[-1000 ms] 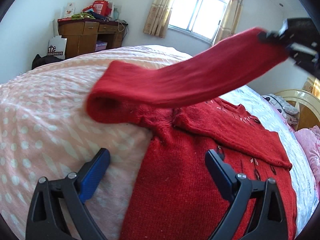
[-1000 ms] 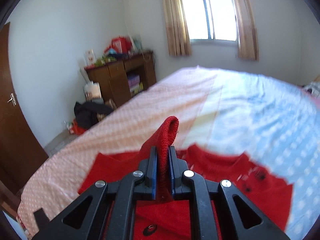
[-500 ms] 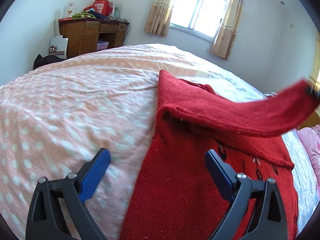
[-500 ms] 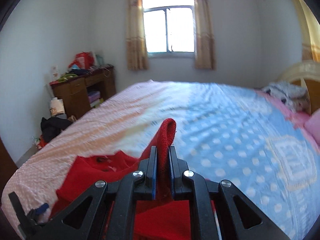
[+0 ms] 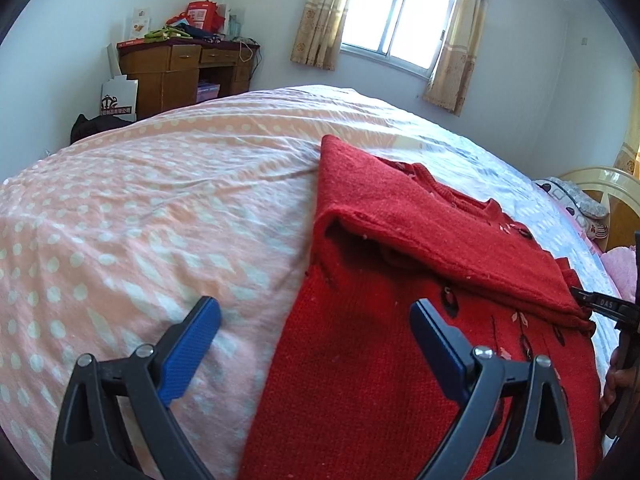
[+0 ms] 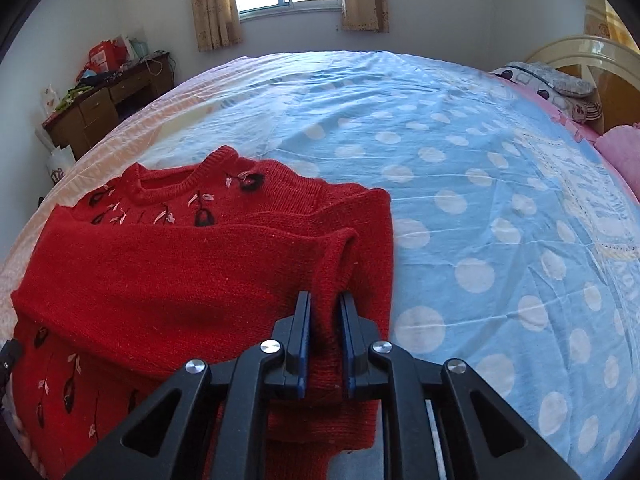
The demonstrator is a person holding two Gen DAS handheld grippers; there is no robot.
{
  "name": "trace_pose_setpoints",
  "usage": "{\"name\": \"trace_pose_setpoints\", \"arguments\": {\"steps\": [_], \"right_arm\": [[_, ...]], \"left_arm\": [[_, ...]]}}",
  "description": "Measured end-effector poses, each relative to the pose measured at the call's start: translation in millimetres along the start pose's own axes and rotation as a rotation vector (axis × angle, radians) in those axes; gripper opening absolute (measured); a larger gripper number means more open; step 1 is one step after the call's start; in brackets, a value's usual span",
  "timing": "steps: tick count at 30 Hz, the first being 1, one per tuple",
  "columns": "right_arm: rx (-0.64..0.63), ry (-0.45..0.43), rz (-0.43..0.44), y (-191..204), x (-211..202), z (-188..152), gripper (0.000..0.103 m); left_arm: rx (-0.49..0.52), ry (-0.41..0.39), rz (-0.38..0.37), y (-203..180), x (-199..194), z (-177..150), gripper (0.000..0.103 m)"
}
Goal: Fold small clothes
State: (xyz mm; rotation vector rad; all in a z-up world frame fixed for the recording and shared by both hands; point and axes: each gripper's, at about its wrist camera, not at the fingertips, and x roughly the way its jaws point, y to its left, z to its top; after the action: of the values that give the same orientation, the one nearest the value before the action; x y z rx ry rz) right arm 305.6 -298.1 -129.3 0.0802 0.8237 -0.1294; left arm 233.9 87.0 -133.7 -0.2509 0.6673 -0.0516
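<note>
**A:** What fills the scene?

**B:** A wide bed point(image 6: 500, 208) with a polka-dot cover, pink on one side and blue on the other. A red knitted sweater point(image 6: 132, 264) with small embroidered flowers lies flat on it, near the front edge, straddling the two colours.

**A:** How much is folded?

**B:** One sleeve point(image 5: 440, 236) is laid across the chest, reaching the far side of the body. The neckline and the lower body lie open and flat. I judge this an early stage: the other sleeve is not clearly visible, and the body is not yet folded in half.

**A:** And the claws?

**B:** The right gripper point(image 6: 325, 334) has its jaws narrow around the sleeve cuff, low over the sweater. They have just been opening slightly, and the knit is between them, touching the pads, so I read it as held, on the point of release. The left gripper point(image 5: 316, 332) hangs wide open and empty above the sweater's left edge.
</note>
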Motion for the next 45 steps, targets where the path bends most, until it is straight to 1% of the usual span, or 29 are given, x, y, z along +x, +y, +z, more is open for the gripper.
{"name": "trace_pose_setpoints", "arguments": {"steps": [2,5,8,11,13,14,16,17,20,22,23,24,25,26,27,28,29,31,33,35,37,38,39,40,41,43,45], "right_arm": [[0.016,-0.025,-0.018,-7.1,-12.2,-3.9,0.016],[0.135,-0.118,-0.042,-27.8,-42.9,-16.8,0.016],[0.114,-0.148,-0.022,-23.8,-60.7,-22.5,0.016],[0.051,-0.135,0.025,-9.0,-63.5,-21.2,0.016],[0.026,-0.114,0.048,1.3,-53.2,-17.3,0.016],[0.019,-0.09,0.057,4.4,-46.2,-18.2,0.015],[0.008,0.001,0.055,9.9,-20.0,-22.9,0.016],[-0.004,-0.039,0.042,12.5,-18.4,-25.1,0.016],[-0.031,-0.012,0.015,18.5,-17.5,-22.0,0.016],[-0.051,0.001,-0.007,21.3,-32.0,-23.3,0.016],[-0.034,-0.024,0.012,18.5,-46.2,-26.3,0.016],[-0.019,-0.062,0.049,15.5,-62.7,-30.8,0.017],[-0.011,-0.1,0.086,11.8,-79.9,-37.0,0.02],[-0.011,-0.134,0.102,7.9,-101.0,-46.7,0.037],[-0.007,-0.15,0.103,4.6,-114.2,-54.1,0.059],[0.003,-0.171,0.108,-1.4,-130.7,-64.4,0.066],[0.017,-0.196,0.129,-9.4,-149.0,-77.5,0.067],[0.019,-0.206,0.166,-20.9,-171.9,-97.2,0.067],[0.011,-0.186,0.194,-33.2,-191.1,-120.8,0.067],[0.015,-0.137,0.225,-44.0,-202.8,-143.5,0.067],[0.033,-0.085,0.248,-52.1,-207.1,-163.9,0.066],[0.036,-0.064,0.25,-51.7,-208.2,-172.1,0.063],[0.036,-0.049,0.25,-52.0,-208.1,-178.8,0.057],[0.032,-0.037,0.252,-51.2,-207.5,-185.8,0.052],[0.025,-0.021,0.26,-48.3,-204.8,-193.2,0.045],[0.023,0.013,0.282,-43.1,-197.0,-202.3,0.043],[0.033,0.046,0.298,-36.2,-188.5,-212.9,0.043]], "left_arm": [[-0.008,-0.001,-0.009,1.1,-0.3,-0.1,0.098],[-0.005,-0.002,-0.008,1.4,-0.6,-0.5,0.099],[0.005,0.001,-0.003,0.1,-0.1,-0.6,0.1],[0.004,0.001,-0.004,0.0,0.0,-0.6,0.1],[0.007,0.002,0.0,-0.3,0.1,-0.5,0.1],[0.009,0.003,0.004,-1.2,0.4,-0.7,0.1],[0.017,0.006,0.013,-2.9,1.5,-1.2,0.1],[0.02,0.007,0.017,-4.2,1.9,-1.2,0.1],[0.028,0.014,0.02,-5.8,2.8,-0.8,0.101],[0.024,0.02,0.01,-5.3,2.3,-0.1,0.101],[0.021,0.022,0.003,-4.9,1.7,0.1,0.101],[0.015,0.026,-0.01,-3.6,0.4,0.3,0.102],[0.011,0.032,-0.022,-2.2,-0.8,0.8,0.102],[0.006,0.042,-0.035,-0.5,-2.7,1.6,0.102],[0.003,0.059,-0.05,1.5,-5.6,2.5,0.102],[0.006,0.076,-0.06,3.0,-9.6,2.8,0.102],[0.018,0.093,-0.072,4.0,-16.8,1.5,0.102],[0.055,0.114,-0.089,6.9,-35.8,-6.0,0.102],[0.086,0.129,-0.115,16.0,-61.1,-20.8,0.102],[0.12,0.149,-0.14,28.4,-88.3,-39.4,0.102],[0.157,0.152,-0.139,36.7,-110.7,-55.2,0.102],[0.175,0.151,-0.134,41.3,-122.9,-64.6,0.101],[0.189,0.157,-0.131,45.6,-134.0,-74.6,0.101],[0.195,0.168,-0.133,48.4,-141.0,-81.7,0.1],[0.196,0.18,-0.137,50.8,-147.1,-88.8,0.096],[0.203,0.208,-0.149,51.3,-154.3,-100.5,0.09],[0.233,0.203,-0.137,47.6,-159.9,-109.7,0.089]]}}
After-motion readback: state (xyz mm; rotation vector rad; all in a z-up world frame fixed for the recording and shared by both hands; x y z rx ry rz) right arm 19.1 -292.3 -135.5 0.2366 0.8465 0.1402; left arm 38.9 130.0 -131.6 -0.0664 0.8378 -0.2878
